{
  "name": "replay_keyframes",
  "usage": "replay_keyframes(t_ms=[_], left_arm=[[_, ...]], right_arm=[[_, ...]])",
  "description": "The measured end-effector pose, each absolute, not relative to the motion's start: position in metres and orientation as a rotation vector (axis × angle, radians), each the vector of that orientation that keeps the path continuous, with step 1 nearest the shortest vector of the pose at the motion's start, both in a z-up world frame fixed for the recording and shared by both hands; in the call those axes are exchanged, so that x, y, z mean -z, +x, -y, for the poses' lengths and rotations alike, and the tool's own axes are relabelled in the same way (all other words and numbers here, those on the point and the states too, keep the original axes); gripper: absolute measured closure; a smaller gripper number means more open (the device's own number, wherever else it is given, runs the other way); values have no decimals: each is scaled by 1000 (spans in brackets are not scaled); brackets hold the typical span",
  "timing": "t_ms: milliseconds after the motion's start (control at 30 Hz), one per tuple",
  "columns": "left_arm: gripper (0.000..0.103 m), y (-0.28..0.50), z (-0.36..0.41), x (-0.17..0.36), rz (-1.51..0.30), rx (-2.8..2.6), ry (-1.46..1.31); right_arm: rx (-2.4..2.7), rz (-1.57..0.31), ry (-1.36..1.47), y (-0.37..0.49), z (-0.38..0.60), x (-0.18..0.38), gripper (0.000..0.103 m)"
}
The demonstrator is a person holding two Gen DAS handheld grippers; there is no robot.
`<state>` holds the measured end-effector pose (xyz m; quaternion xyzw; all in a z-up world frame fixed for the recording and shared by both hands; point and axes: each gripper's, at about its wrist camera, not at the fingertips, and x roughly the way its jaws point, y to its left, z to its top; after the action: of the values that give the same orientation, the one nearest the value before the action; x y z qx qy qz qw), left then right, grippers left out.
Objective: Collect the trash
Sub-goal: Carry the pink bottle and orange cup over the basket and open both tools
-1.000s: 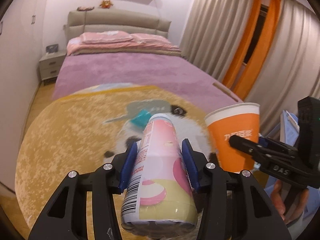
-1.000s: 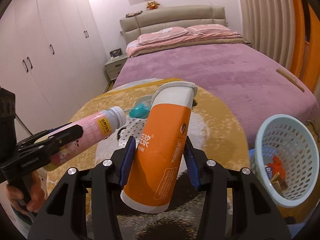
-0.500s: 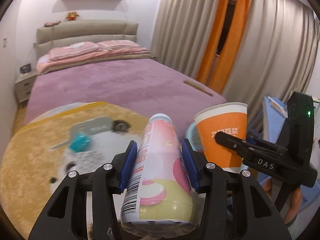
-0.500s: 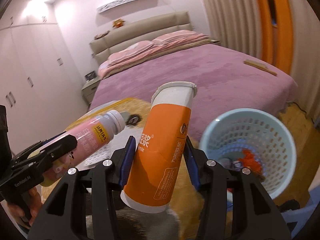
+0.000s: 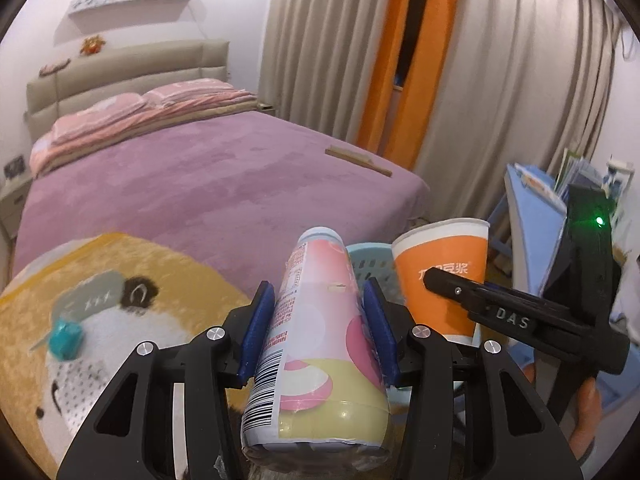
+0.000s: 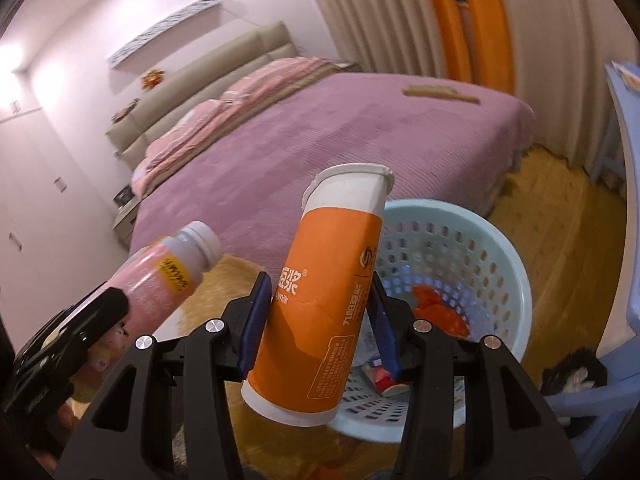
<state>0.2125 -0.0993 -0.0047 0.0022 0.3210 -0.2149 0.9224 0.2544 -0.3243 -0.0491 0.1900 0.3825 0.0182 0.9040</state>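
My left gripper (image 5: 318,312) is shut on a pink and yellow drink bottle (image 5: 316,344), held in the air; the bottle also shows in the right wrist view (image 6: 160,276). My right gripper (image 6: 316,308) is shut on an orange paper cup (image 6: 324,296), held just before and above the rim of a light blue perforated trash basket (image 6: 496,264). The cup (image 5: 444,276) and the basket's rim (image 5: 368,256) show behind the bottle in the left wrist view. The basket holds red and other scraps (image 6: 436,312).
A small teal object (image 5: 64,338) lies on the round yellow bear rug (image 5: 132,264). The purple bed (image 5: 208,184) stands behind, with a wooden stick (image 5: 358,160) on it. A blue chair (image 6: 624,208) is to the right of the basket; curtains (image 5: 500,80) hang behind.
Both grippers have swung right with their loads. The basket has come from the right edge to just behind the cup. The rug and the teal object have slid to the left.
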Motion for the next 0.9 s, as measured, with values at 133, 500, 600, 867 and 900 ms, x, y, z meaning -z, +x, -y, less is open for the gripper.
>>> replay_keyframes(t_ms=[133, 500, 600, 867, 900], left_arm=[[58, 229, 122, 20, -707, 463, -2], [57, 252, 163, 46, -751, 515, -18], [41, 247, 157, 42, -743, 537, -59], [37, 218, 127, 23, -676, 526, -107], [37, 214, 124, 21, -667, 520, -104]], right_arm=[[16, -847, 428, 268, 343, 75, 58], [93, -969, 520, 284, 380, 127, 51], [106, -960, 537, 279, 389, 125, 44], [57, -918, 538, 264, 377, 102, 43], [48, -913, 531, 263, 372, 99, 43]])
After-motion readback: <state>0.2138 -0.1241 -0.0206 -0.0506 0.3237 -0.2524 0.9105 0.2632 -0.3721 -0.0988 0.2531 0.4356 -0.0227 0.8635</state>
